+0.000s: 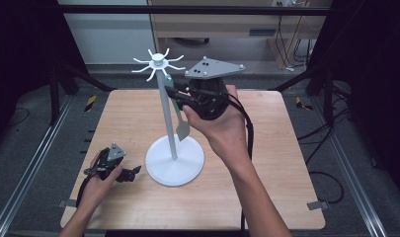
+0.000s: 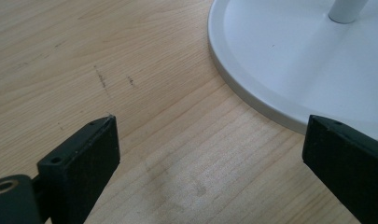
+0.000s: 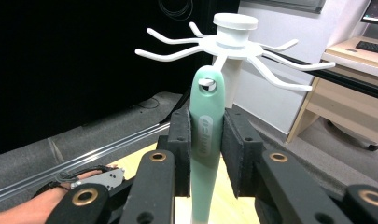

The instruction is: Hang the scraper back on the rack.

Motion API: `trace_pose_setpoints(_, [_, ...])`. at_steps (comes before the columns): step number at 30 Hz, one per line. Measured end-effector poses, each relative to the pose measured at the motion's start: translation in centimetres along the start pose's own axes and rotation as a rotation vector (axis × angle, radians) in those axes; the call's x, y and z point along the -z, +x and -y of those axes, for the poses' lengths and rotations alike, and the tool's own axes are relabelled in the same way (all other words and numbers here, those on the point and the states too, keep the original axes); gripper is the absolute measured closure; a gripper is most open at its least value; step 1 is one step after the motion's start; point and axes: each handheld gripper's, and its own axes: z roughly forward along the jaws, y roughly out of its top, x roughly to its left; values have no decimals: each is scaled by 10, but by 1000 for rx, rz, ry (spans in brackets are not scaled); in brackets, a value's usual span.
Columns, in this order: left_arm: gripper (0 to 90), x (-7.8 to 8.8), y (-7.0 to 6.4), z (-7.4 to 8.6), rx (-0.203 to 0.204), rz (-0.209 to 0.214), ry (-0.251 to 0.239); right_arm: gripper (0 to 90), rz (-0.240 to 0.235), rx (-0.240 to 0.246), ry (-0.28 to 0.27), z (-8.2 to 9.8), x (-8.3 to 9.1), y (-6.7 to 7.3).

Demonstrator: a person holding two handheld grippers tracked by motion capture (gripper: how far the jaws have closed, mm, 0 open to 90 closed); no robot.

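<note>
While the right gripper (image 3: pixel 207 154) pinches its green handle between both pads, the spatula (image 1: pixel 179 112) hangs with its long axis near upright: handle end up, grey blade (image 1: pixel 182 128) down, slightly tilted in the high view.

Handle hole (image 3: pixel 208 85): one white hook tip passes through it.

Rack (image 1: pixel 159 63): white, with radiating hooks atop a pole (image 1: pixel 168 113) on a round base (image 1: pixel 175 160) at the middle of the wooden table (image 1: pixel 266 148). The spatula sits just beside the pole, below the hook ring.

Left gripper (image 2: pixel 210 154): jaws spread wide with nothing between them, resting low on the table at the near left, just beside the base rim (image 2: pixel 252 100).
</note>
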Motion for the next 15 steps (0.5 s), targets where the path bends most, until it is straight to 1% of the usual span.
trace_pose_setpoints(15, [37,0,0,0,2,-2,2,739,3,-2,-7,1,0,0])
